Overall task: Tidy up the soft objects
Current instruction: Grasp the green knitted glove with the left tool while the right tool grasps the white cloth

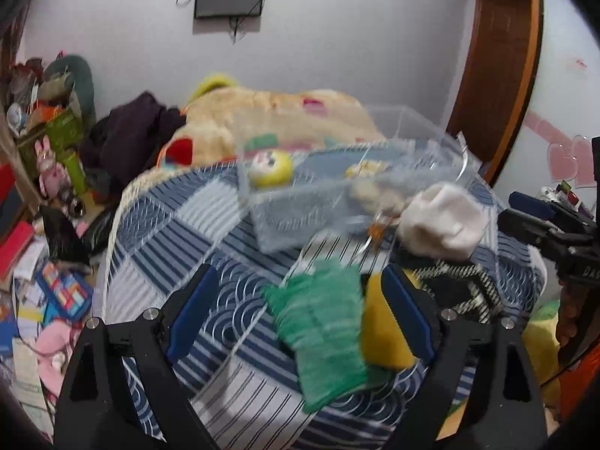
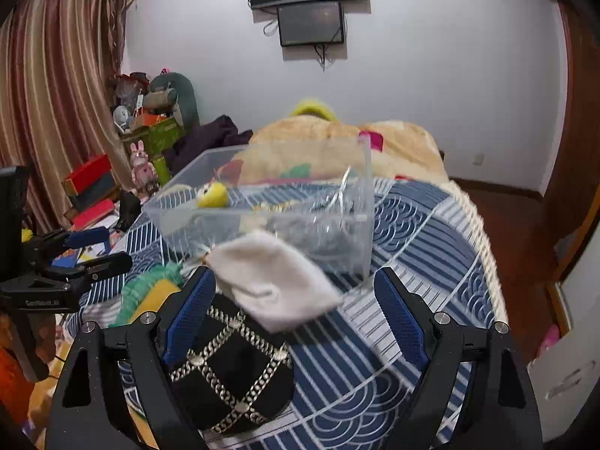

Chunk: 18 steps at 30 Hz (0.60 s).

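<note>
A clear plastic box (image 1: 337, 202) (image 2: 262, 210) stands on the blue patterned bedspread with a yellow plush toy (image 1: 270, 168) (image 2: 213, 195) inside. A white sock (image 1: 442, 221) (image 2: 275, 281) lies in front of it. A green fringed cloth (image 1: 322, 333) (image 2: 144, 288) lies next to a yellow sponge (image 1: 382, 330) (image 2: 157, 296). A black pouch with silver chains (image 2: 232, 371) (image 1: 457, 288) lies near. My left gripper (image 1: 300, 307) is open above the green cloth. My right gripper (image 2: 296, 311) is open above the sock and pouch.
A beige blanket (image 1: 285, 116) and dark clothes (image 1: 131, 131) lie at the far end of the bed. Toys, boxes and books clutter the floor at left (image 1: 48, 262). A wooden door frame (image 1: 495, 75) stands at right. Screens hang on the wall (image 2: 307, 0).
</note>
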{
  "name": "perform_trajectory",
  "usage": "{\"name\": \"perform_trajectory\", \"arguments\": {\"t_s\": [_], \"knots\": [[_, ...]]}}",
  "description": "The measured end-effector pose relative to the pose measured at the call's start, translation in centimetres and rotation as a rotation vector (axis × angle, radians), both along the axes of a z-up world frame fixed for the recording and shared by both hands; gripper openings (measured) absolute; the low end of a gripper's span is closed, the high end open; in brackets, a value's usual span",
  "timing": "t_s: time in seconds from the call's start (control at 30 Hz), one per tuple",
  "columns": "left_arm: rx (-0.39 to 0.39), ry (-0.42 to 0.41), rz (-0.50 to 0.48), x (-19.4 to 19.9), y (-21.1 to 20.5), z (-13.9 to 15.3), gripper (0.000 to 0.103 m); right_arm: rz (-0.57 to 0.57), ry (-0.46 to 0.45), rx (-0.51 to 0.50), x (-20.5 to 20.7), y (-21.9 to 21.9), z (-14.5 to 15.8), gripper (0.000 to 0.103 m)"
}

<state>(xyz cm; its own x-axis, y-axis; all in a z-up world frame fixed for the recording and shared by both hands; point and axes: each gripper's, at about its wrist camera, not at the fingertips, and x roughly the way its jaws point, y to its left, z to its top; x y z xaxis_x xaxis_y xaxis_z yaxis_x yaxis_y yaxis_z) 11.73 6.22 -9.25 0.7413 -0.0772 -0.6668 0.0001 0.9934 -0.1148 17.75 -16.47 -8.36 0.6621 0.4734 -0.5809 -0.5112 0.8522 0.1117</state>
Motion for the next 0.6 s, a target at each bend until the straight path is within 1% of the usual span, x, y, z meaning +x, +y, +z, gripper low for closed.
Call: {"name": "perform_trajectory", "arguments": {"t_s": [0.1, 0.17, 0.33, 0.4, 0.47, 0.5, 0.53, 0.57, 0.6], "knots": [[-0.024, 0.049, 0.010, -0.2, 0.5, -1.9, 0.089, 0.006, 0.039, 0.004, 0.5, 0.4, -1.0, 0.085], [-0.024, 0.072, 0.014, -0.3, 0.6, -2.9, 0.089, 0.007, 0.052, -0.005, 0.9, 0.7, -1.5, 0.085], [-0.049, 0.108, 0.002, 0.1, 0.3, -4.4, 0.088, 0.009, 0.073, -0.020, 1.4, 1.4, -2.4, 0.084], [-0.062, 0.106, -0.007, 0.2, 0.1, -4.7, 0.081, 0.008, 0.090, -0.018, 1.7, 1.6, -2.6, 0.084], [-0.083, 0.103, -0.024, 0.4, -0.2, -4.8, 0.068, 0.012, 0.103, -0.008, 1.9, 1.7, -2.8, 0.079], [-0.089, 0.098, -0.030, 0.4, -0.3, -4.8, 0.065, 0.018, 0.113, -0.005, 2.1, 1.8, -3.0, 0.072], [-0.090, 0.093, -0.036, 0.3, -0.5, -4.7, 0.058, 0.025, 0.120, -0.001, 2.2, 1.9, -3.1, 0.065], [-0.094, 0.089, -0.048, 0.2, -0.7, -4.7, 0.050, 0.034, 0.128, 0.006, 2.2, 1.9, -3.2, 0.062], [-0.094, 0.087, -0.054, 0.1, -0.9, -4.7, 0.048, 0.044, 0.141, 0.018, 2.3, 1.9, -3.4, 0.054]]}}
